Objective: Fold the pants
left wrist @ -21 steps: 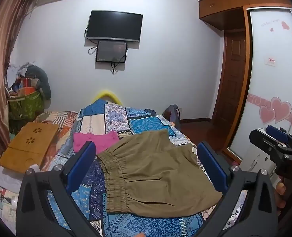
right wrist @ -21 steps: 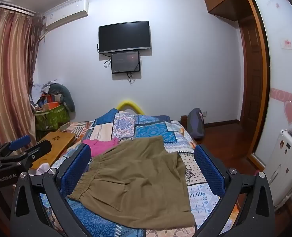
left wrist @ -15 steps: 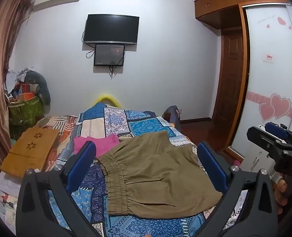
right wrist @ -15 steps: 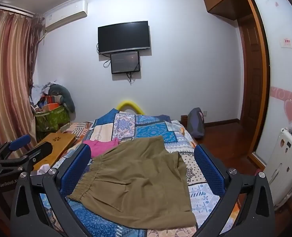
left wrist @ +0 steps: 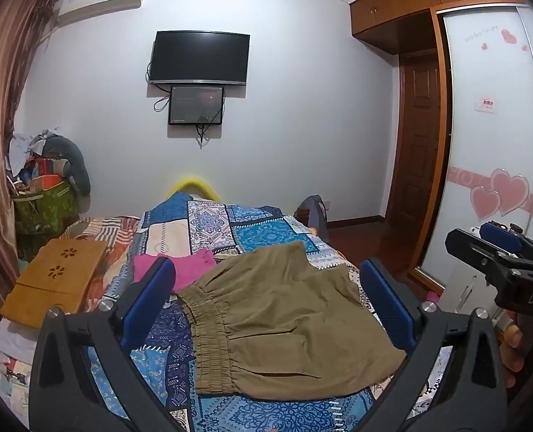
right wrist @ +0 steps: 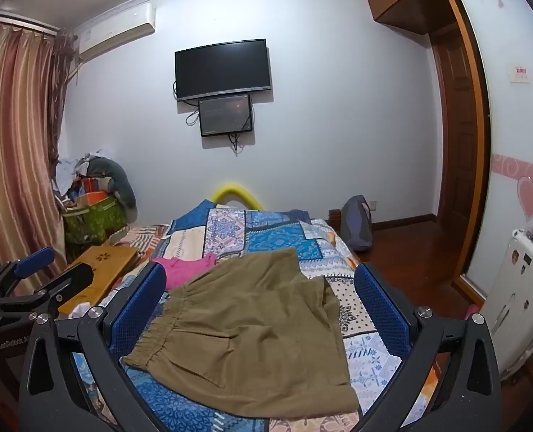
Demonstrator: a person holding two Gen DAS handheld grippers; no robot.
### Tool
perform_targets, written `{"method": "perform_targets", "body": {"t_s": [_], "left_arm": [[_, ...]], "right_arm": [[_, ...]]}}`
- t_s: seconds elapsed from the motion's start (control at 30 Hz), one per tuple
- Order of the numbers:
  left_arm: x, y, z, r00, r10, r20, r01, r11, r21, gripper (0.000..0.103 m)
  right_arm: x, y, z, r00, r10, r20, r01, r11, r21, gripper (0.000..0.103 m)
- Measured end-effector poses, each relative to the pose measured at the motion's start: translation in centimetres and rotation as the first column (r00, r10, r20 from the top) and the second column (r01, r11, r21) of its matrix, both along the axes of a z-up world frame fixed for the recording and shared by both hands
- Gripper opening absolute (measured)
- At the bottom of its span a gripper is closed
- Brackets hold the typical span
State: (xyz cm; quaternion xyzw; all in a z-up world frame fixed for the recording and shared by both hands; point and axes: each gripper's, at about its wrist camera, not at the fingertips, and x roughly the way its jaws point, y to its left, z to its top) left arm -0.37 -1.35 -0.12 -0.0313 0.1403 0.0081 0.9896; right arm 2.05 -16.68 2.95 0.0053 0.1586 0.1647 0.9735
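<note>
Olive-brown pants (left wrist: 284, 324) (right wrist: 252, 331) lie spread on the patchwork bedspread (left wrist: 259, 230) (right wrist: 277, 237), their elastic waistband toward the left. My left gripper (left wrist: 266, 306) hangs above the near part of the bed, open wide, nothing between its blue pads. My right gripper (right wrist: 259, 306) hovers the same way, open and empty, framing the pants. Each gripper shows at the edge of the other's view: the right gripper (left wrist: 500, 262) at the right edge of the left wrist view, the left gripper (right wrist: 25, 280) at the left edge of the right wrist view.
A pink garment (left wrist: 180, 266) (right wrist: 183, 270) lies just beyond the waistband. A wooden lap tray (left wrist: 57, 277) sits at the bed's left. A cluttered basket (right wrist: 90, 216) stands by the curtain. Right of the bed are a backpack (right wrist: 356, 223), wooden floor, a white appliance (right wrist: 518, 302) and the wardrobe.
The left wrist view has tilted up a little, so the room sits slightly lower in frame. The pants lie as before and both grippers stay wide open.
</note>
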Motion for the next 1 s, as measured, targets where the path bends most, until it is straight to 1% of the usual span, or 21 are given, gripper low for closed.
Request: {"method": "perform_targets", "body": {"t_s": [0.47,1.0], "left_arm": [[0.05,0.06,0.07,1.000,0.002,-0.007,-0.002,1.000,0.002,0.103],[-0.14,-0.06,0.42,1.000,0.005,0.002,-0.005,1.000,0.014,0.103]], "right_arm": [[-0.16,0.05,-0.15,1.000,0.010,0.002,-0.010,1.000,0.003,0.103],[-0.19,0.28,-0.27,1.000,0.017,0.004,-0.017,1.000,0.004,0.103]]}}
